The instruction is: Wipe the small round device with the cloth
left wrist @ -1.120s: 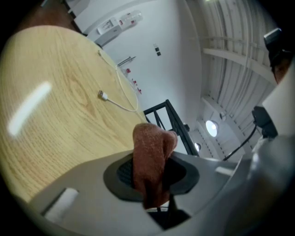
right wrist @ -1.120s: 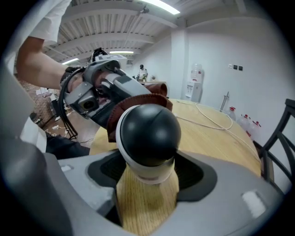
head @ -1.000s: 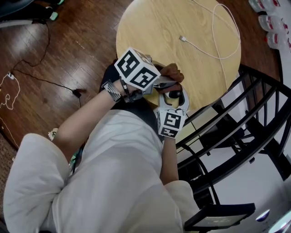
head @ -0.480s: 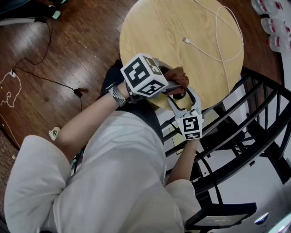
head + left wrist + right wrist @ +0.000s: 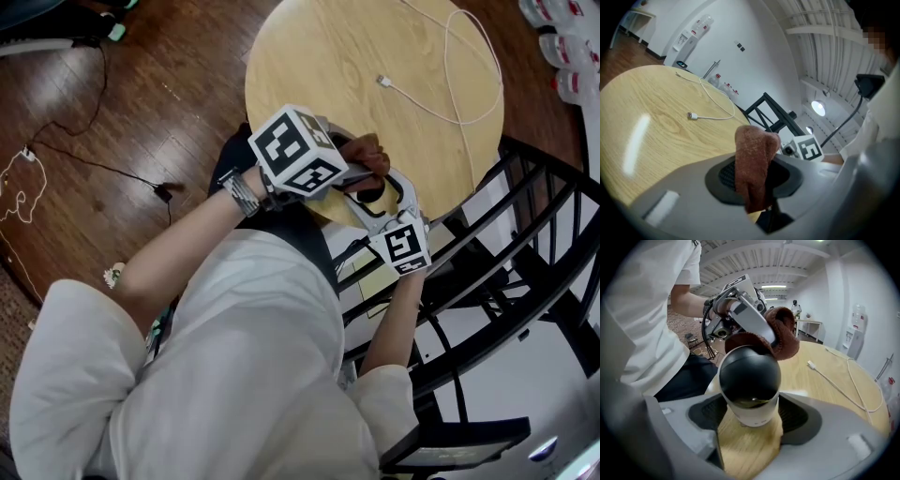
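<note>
Clamping brown cloth in left claw, pressing it onto round camera gripped by right claw.

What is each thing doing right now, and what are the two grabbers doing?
left gripper: shut on the cloth
right gripper: shut on the small round device
cloth: bunched up, against the device's dark dome
small round device: held by its white base, dome up
white cable: lying loose on the table, plug end free
table: standing, carrying the cable
</note>
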